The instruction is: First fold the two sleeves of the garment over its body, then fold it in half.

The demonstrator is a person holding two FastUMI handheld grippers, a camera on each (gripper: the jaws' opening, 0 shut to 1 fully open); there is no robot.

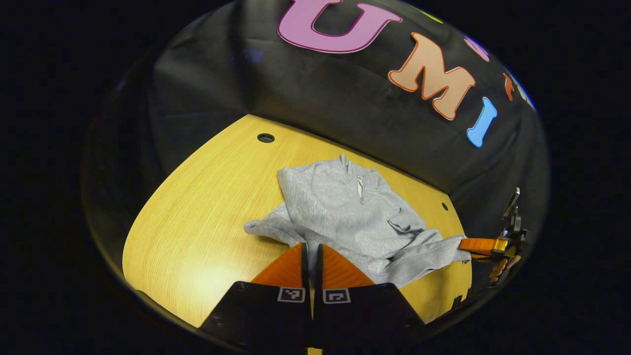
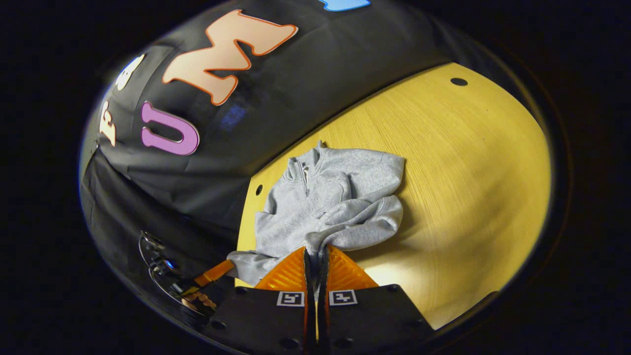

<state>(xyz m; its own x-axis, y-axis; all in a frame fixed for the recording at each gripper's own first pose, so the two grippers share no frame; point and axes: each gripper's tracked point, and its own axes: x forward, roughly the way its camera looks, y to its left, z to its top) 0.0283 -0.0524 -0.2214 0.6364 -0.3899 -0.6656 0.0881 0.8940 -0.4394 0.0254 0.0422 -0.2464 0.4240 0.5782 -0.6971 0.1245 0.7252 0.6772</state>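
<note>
On grained wood table point(image 1: 197, 207), tongs point(image 1: 311, 256) pinch fleecy sweatshirt point(image 1: 340, 207).

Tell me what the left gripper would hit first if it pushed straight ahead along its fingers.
The left gripper already has grey cloth between its nearly closed fingers, so pushing on would likely bunch the grey sweatshirt toward its zip collar. Beyond lies the wooden table, then the booth wall; depth is hard to judge.

A yellow wood-grain bench point(image 1: 197, 222) spreads ahead of the tongs, a small round dark hole point(image 1: 265, 138) near its far edge.
</note>
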